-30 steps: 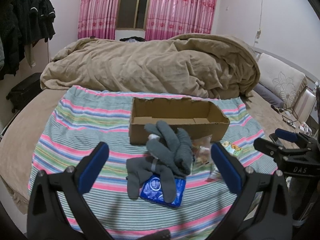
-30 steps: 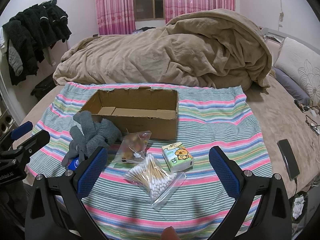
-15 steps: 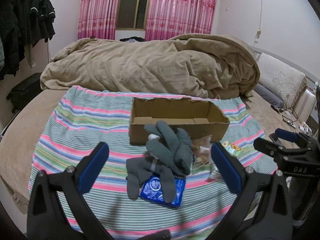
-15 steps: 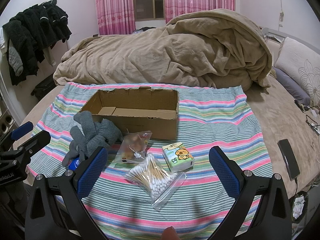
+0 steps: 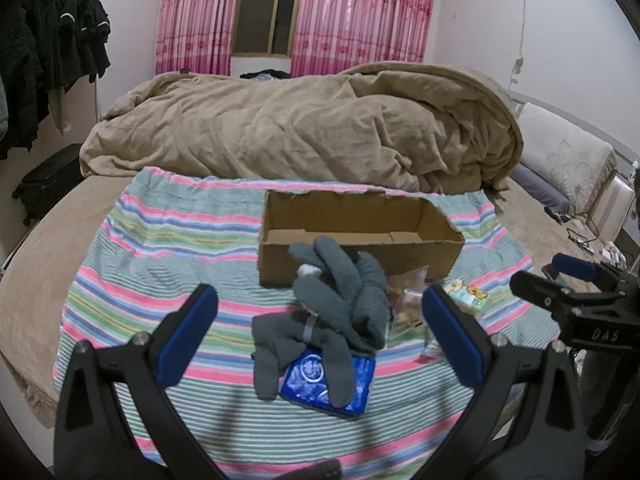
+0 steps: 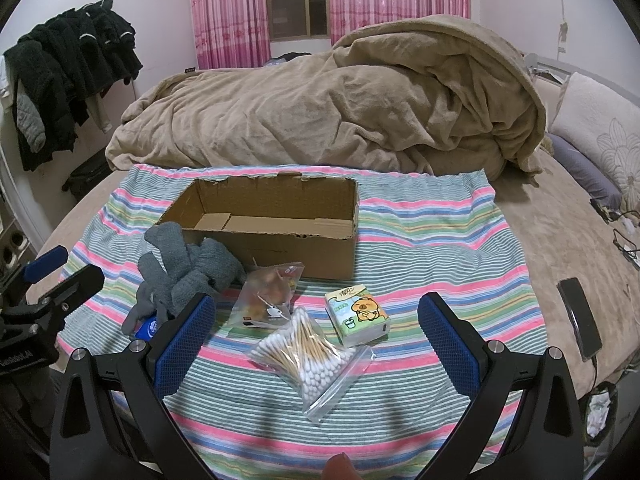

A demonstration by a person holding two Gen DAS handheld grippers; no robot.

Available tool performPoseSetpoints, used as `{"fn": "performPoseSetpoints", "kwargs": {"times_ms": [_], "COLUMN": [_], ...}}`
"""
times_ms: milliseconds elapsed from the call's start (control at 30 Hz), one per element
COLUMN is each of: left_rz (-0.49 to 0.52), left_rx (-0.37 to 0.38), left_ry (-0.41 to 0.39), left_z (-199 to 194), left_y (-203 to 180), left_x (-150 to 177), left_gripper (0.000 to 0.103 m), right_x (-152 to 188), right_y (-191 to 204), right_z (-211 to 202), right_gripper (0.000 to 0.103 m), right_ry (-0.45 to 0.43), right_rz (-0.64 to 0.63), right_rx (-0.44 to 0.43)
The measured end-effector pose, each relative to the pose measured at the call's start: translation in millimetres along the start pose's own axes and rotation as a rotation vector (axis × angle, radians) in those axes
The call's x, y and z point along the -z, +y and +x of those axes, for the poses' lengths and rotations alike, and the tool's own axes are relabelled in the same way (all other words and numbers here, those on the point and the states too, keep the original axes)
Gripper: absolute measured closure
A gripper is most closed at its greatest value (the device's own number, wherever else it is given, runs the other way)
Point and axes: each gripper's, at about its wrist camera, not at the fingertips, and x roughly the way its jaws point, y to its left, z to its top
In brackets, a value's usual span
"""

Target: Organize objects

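Observation:
An open empty cardboard box (image 5: 360, 240) (image 6: 272, 220) sits on a striped cloth (image 5: 160, 260). In front of it lie grey gloves (image 5: 340, 296) (image 6: 188, 268) over a blue packet (image 5: 332, 380). A snack bag (image 6: 272, 296), a bag of cotton swabs (image 6: 308, 352) and a green tissue pack (image 6: 358, 314) lie to their right. My left gripper (image 5: 320, 336) is open, above and short of the gloves. My right gripper (image 6: 316, 340) is open above the swab bag, holding nothing.
A rumpled tan duvet (image 5: 300, 132) fills the bed behind the cloth. Dark clothes (image 6: 68, 80) hang at the left wall. A phone (image 6: 580, 316) lies on the bed at the right. Pillows (image 6: 600, 140) lie at the far right.

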Motion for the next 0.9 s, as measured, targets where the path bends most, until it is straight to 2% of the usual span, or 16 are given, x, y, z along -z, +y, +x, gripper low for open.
{"fn": "performPoseSetpoints", "kwargs": {"times_ms": [333, 700, 767, 900], "left_rz": [0.013, 0.066, 0.063, 0.069], "left_rx": [-0.023, -0.005, 0.016, 0.007], "left_ry": [0.058, 0.216, 0.235, 0.238], "left_z": [31.4, 80.5, 83.4, 87.0], "left_y": [4.5, -3.4, -3.9, -2.7], "left_x": [13.6, 49.3, 53.5, 54.8], "left_gripper": [0.001, 0.001, 0.001, 0.001], "right_x": [0.4, 16.9, 19.6, 23.8], "right_y": [-6.8, -35.8, -39.4, -46.8], "right_z": [26.0, 84.2, 90.4, 101.4], "right_gripper": [0.0, 0.001, 0.002, 0.003], "right_ry": [0.026, 0.151, 0.163, 0.187], "right_rz": [0.004, 0.036, 0.041, 0.06], "right_rx": [0.018, 0.081, 0.085, 0.093]}}
